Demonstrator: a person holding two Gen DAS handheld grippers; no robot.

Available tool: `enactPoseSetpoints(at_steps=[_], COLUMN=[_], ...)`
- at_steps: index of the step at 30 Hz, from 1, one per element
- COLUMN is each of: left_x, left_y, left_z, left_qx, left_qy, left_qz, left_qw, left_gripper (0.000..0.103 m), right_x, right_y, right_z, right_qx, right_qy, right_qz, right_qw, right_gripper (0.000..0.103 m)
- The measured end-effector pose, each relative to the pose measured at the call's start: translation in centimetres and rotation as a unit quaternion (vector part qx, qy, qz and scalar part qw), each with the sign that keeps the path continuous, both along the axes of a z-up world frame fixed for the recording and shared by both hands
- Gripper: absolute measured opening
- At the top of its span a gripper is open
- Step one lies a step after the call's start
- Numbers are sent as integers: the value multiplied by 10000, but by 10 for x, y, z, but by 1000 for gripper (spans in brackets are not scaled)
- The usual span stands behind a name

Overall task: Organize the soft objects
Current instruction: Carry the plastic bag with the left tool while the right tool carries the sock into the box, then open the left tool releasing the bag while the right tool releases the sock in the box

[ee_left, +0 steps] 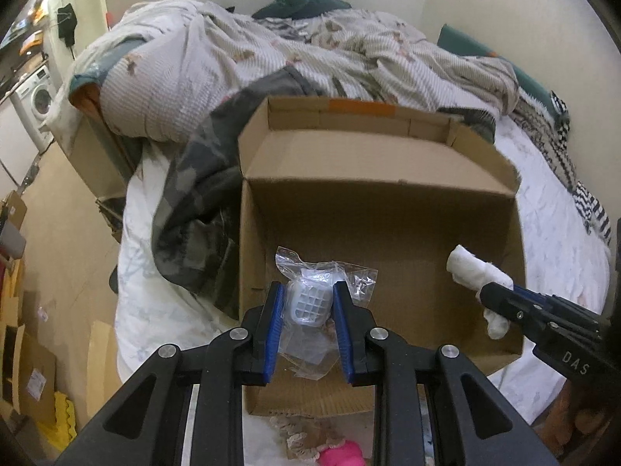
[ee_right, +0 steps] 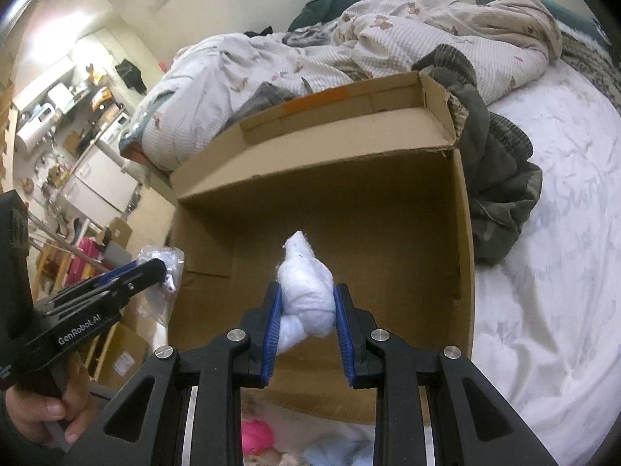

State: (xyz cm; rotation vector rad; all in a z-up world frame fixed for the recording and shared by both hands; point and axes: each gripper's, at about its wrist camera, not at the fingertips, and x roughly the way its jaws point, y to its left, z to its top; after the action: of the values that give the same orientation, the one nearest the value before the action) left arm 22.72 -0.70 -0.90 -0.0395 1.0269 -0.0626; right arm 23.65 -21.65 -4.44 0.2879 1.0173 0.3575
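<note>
The left gripper (ee_left: 306, 303) clamps a bagged white item (ee_left: 310, 301) above the box (ee_left: 388, 194) floor, near its left wall. The right gripper (ee_right: 306, 306) pinches a white cloth roll (ee_right: 306, 283) over the box's right side. The box sits on the bed (ee_right: 551, 233), beside a rumpled blanket (ee_left: 186, 213).

Both wrist cameras look forward and down, from close above, into the open brown cardboard box (ee_left: 380, 209) (ee_right: 322, 202) on the white-sheeted bed. The left view sits over the box's near left corner, the right view over its near right side. Both share the box interior, its far flap, and the rumpled striped duvet (ee_left: 240, 58) (ee_right: 388, 42) beyond the box.
</note>
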Motion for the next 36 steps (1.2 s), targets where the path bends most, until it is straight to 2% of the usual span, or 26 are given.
enactPoseSetpoints(at_steps=[3,7,16,28,36], left_x=[1,1,8,7,7], left_y=[-5,-17,-11,-9,-7], left_z=[-12,-20,-45,-46,-48], left_qx=[101,420,83,72,6], left_qy=[1,-283,209,86,195], left_qz=[-113,-398,-254,-137,-125], left_qw=[9999,9979,9994,9998,9997], left_gripper=[23,23,23,23,24], right_x=[5,8,9,10,9], right_y=[-2,0,10,15,15], right_z=[-15,-28,-40,-42,-42], right_qx=[-67,-233,-509,-605,-577], right_qy=[211,377,478,518,487], right_qz=[-101,-108,42,136,142], right_qw=[9997,9990,9976,9967,9970], right_gripper=[28,28,28,29,29])
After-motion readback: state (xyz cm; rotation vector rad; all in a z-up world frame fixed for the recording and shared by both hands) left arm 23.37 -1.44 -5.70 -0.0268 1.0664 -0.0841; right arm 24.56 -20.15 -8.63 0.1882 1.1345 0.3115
